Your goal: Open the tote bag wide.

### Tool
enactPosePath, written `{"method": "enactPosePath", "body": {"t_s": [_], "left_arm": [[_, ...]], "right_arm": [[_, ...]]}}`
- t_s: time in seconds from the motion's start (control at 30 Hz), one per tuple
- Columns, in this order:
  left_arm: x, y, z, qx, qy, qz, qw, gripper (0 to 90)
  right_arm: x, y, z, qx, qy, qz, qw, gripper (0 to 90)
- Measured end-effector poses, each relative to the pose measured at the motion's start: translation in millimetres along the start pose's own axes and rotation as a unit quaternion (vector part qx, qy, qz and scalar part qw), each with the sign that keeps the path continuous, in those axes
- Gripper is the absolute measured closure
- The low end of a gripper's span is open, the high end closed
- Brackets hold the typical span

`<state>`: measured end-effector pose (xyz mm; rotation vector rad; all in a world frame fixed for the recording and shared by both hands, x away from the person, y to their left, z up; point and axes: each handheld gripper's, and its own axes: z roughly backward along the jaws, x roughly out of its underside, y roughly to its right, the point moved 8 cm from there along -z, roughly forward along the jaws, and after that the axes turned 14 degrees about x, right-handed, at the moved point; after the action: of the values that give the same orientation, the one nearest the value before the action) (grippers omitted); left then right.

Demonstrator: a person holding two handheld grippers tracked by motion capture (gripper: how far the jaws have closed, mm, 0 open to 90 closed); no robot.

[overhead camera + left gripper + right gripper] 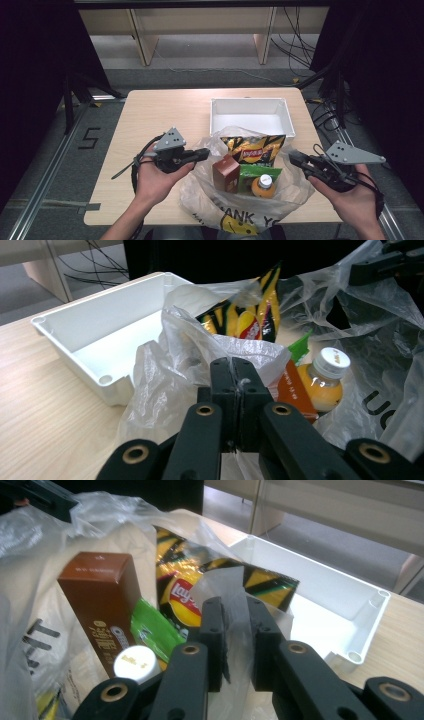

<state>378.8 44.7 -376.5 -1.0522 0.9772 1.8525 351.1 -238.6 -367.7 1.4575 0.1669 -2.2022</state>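
A clear plastic bag point(235, 217) with a smiley print lies open on the table's near side. Inside it stand a yellow-and-black chips bag point(252, 147), a brown box point(225, 174), a green packet point(252, 173) and an orange juice bottle point(263, 186) with a white cap. My left gripper point(205, 152) is at the bag's left rim. In the left gripper view its jaws point(234, 362) are shut on a fold of the film point(165, 375). At the bag's right rim, my right gripper point(295, 157) point(236, 602) holds a strip of film in a narrow gap.
A white bin point(250, 100) stands just behind the bag, with bare wooden tabletop point(150, 115) to its left. The table's front edge runs under my forearms. Dark curtains flank both sides, and cables trail on the floor beyond the table.
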Motion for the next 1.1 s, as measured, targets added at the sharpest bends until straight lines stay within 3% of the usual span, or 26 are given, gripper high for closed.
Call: {"method": "enactPosePath", "body": {"t_s": [0.03,0.17,0.23,0.27,0.4,0.43,0.47,0.53,0.6,0.63,0.67,0.7,0.73,0.8,0.9,0.93,0.97,1.03,1.1], "left_arm": [[1.5,-1.1,0.9,-0.002,0.001,0.002,1.0000,88.5],[9.6,-6.5,3.6,-0.006,0.008,0.014,0.9999,88.4],[11.2,-7.7,4.2,-0.009,0.006,0.016,0.9998,88.3],[14.5,-9.7,4.4,-0.010,0.006,0.021,0.9997,88.3],[21.8,-15.8,5.1,-0.016,0.004,0.026,0.9995,88.2],[27.2,-18.8,4.8,-0.017,0.003,0.034,0.9993,88.2],[29.1,-19.2,4.3,-0.018,0.004,0.040,0.9991,88.2],[34.4,-21.5,3.7,-0.021,-0.003,0.041,0.9990,88.1],[39.1,-22.6,2.2,-0.018,-0.005,0.044,0.9989,88.1],[41.7,-23.1,1.1,-0.015,-0.004,0.047,0.9988,88.1],[41.7,-23.1,1.1,-0.015,-0.004,0.047,0.9988,88.1],[44.3,-23.8,1.1,-0.020,-0.008,0.048,0.9986,88.1],[47.5,-25.0,0.2,-0.019,-0.009,0.054,0.9983,88.1],[49.3,-26.0,-0.2,-0.019,-0.012,0.054,0.9983,88.1],[54.3,-29.0,-2.0,-0.022,-0.014,0.059,0.9979,88.1],[54.3,-29.0,-2.0,-0.022,-0.014,0.059,0.9979,88.0],[58.0,-31.0,-3.5,-0.022,-0.019,0.062,0.9976,88.0],[61.7,-32.9,-5.2,-0.024,-0.022,0.067,0.9972,88.0],[64.6,-35.0,-7.3,-0.023,-0.019,0.069,0.9972,88.0]], "right_arm": [[0.1,-0.5,-1.6,0.007,0.004,-0.013,0.9999,80.8],[5.5,1.1,-3.1,0.007,-0.005,-0.004,1.0000,80.8],[8.1,-0.2,-2.1,0.009,-0.015,-0.012,0.9998,80.8],[8.9,1.0,-2.3,0.007,-0.016,-0.003,0.9998,80.9],[12.6,1.5,-4.2,0.013,-0.020,-0.013,0.9996,81.1],[15.0,3.9,-4.2,0.010,-0.026,0.001,0.9996,81.1],[15.4,3.2,-5.2,0.017,-0.022,-0.010,0.9996,81.1],[17.9,6.2,-5.4,0.015,-0.027,0.003,0.9995,81.1],[20.7,5.5,-5.2,0.016,-0.036,-0.006,0.9992,81.1],[22.0,7.0,-6.4,0.014,-0.035,0.004,0.9993,81.1],[24.5,5.8,-6.0,0.016,-0.042,-0.007,0.9990,81.1],[25.1,8.3,-7.5,0.017,-0.036,0.006,0.9992,81.2],[27.6,5.5,-7.1,0.016,-0.045,-0.012,0.9988,81.3],[28.5,7.6,-7.7,0.017,-0.044,-0.003,0.9989,81.3],[33.6,9.1,-8.7,0.017,-0.057,-0.009,0.9982,81.4],[34.2,11.4,-10.4,0.019,-0.052,0.001,0.9984,81.5],[36.4,9.3,-10.4,0.019,-0.061,-0.012,0.9979,81.5],[38.1,12.0,-13.0,0.020,-0.057,0.000,0.9981,81.5],[41.1,10.7,-13.6,0.019,-0.066,-0.006,0.9976,81.5]]}}
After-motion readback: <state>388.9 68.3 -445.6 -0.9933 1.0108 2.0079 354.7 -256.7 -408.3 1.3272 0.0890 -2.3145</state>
